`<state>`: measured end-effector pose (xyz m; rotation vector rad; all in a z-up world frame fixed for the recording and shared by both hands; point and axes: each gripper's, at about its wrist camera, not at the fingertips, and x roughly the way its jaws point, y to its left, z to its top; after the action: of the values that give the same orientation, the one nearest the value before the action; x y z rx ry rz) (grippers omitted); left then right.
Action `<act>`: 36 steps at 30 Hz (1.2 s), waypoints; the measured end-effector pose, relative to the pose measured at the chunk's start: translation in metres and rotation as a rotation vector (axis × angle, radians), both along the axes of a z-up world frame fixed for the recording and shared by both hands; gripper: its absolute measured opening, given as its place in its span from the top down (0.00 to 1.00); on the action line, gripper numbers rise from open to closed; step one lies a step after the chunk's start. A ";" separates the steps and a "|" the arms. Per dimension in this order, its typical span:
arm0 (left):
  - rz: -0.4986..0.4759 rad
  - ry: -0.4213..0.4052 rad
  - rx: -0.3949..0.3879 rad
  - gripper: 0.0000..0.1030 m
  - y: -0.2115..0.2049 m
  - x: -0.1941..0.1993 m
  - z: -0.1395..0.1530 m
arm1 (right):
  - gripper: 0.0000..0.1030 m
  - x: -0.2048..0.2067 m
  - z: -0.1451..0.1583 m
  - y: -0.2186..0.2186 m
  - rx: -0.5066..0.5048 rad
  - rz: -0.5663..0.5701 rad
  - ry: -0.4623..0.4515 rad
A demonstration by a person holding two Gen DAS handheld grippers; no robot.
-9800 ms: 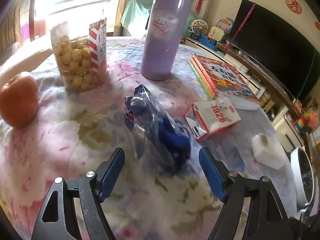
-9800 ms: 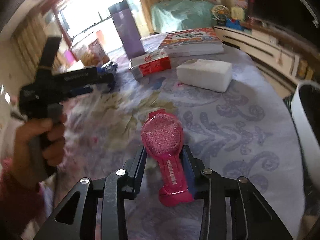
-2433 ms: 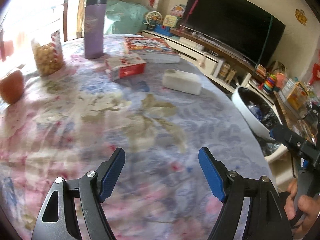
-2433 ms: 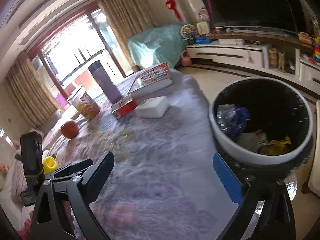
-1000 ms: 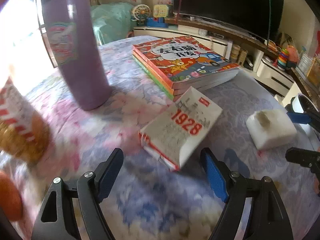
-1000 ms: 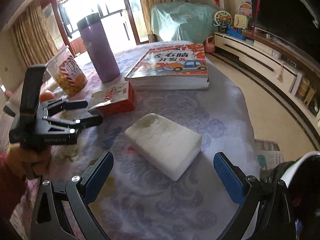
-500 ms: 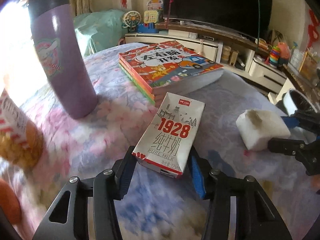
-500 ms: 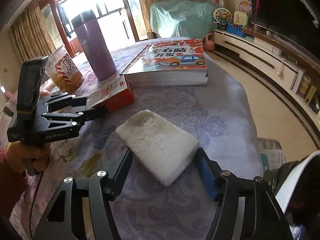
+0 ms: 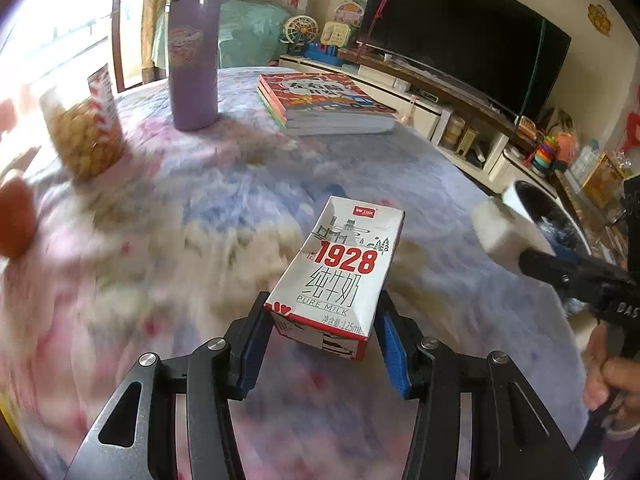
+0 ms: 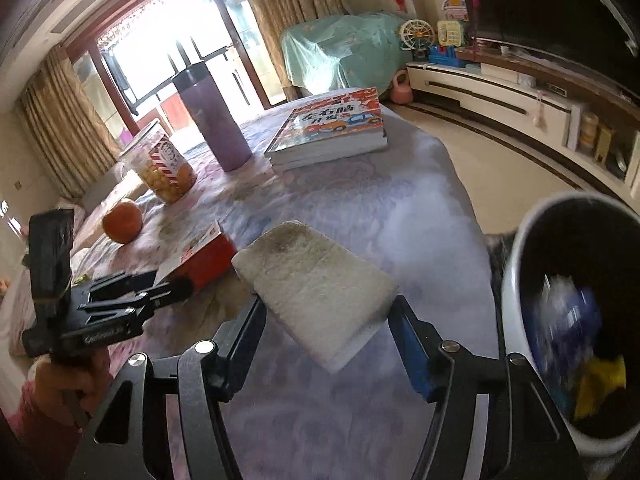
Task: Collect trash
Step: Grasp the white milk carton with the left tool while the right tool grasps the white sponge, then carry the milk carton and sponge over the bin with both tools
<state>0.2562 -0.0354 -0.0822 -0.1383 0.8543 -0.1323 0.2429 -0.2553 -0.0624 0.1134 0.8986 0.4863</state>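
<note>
My left gripper is shut on a white and red "1928" milk carton and holds it above the flowered tablecloth. My right gripper is shut on a dirty white foam block, lifted off the table. The white trash bin stands at the right beside the table, with blue and yellow trash inside. In the left wrist view the foam block and the bin show at the right. The carton's red side shows in the right wrist view.
A purple flask, a stack of books, a snack jar and an orange stand at the far side of the table. A TV cabinet lines the wall on the right.
Both grippers have closed on their objects and lifted them off the table. They have pulled back towards the near right, closer to the bin.
</note>
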 end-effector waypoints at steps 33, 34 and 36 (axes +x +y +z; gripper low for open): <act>-0.099 -0.039 0.057 0.53 -0.084 -0.091 0.024 | 0.37 -0.095 0.011 -0.062 0.090 -0.161 -0.071; -0.103 -0.039 0.056 0.53 -0.086 -0.091 0.024 | 0.37 -0.096 0.011 -0.063 0.092 -0.164 -0.073; -0.109 -0.040 0.055 0.53 -0.090 -0.092 0.024 | 0.37 -0.098 0.013 -0.067 0.095 -0.172 -0.076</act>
<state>0.1646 -0.1251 -0.0584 -0.0379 0.8250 -0.2127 0.1451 -0.3223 -0.0496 0.2548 0.7838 0.3707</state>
